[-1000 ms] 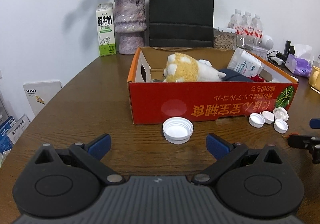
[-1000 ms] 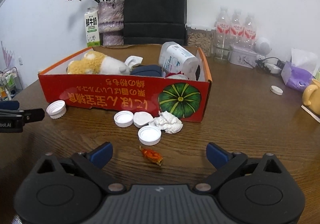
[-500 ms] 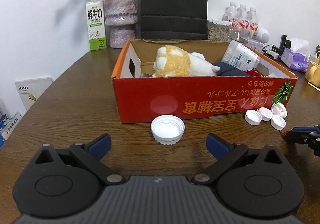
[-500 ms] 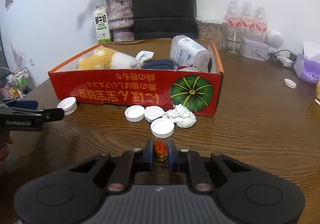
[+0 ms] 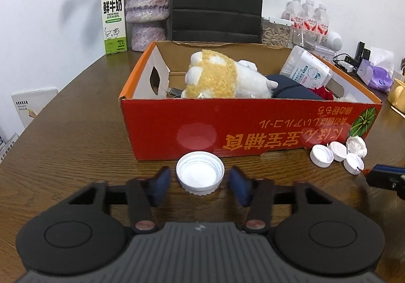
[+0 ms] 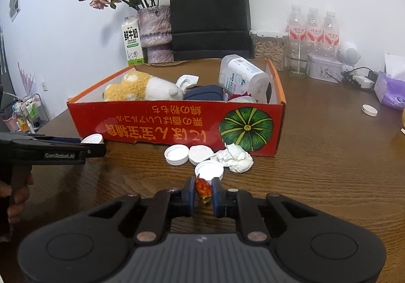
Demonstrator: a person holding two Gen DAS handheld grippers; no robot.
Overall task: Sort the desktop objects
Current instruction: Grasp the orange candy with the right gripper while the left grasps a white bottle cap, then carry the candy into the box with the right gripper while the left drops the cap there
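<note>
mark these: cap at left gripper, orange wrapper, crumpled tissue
white cap (image 5: 200, 174): left wrist view, its inner floor.
orange wrapper (image 6: 202, 187): right wrist view, its middle.
crumpled tissue (image 6: 236, 158): right wrist view, centre of the wad.

I read "鲜牛奶 / FRESH MILK" on the milk carton (image 5: 113, 19) by the vase. The left gripper's (image 6: 83, 147) side carries "GenRobot.AI". The red box (image 5: 253, 128) bears large yellow Japanese print, upside down to me. Labels on the water bottles (image 6: 314, 31) are too small to read.
</note>
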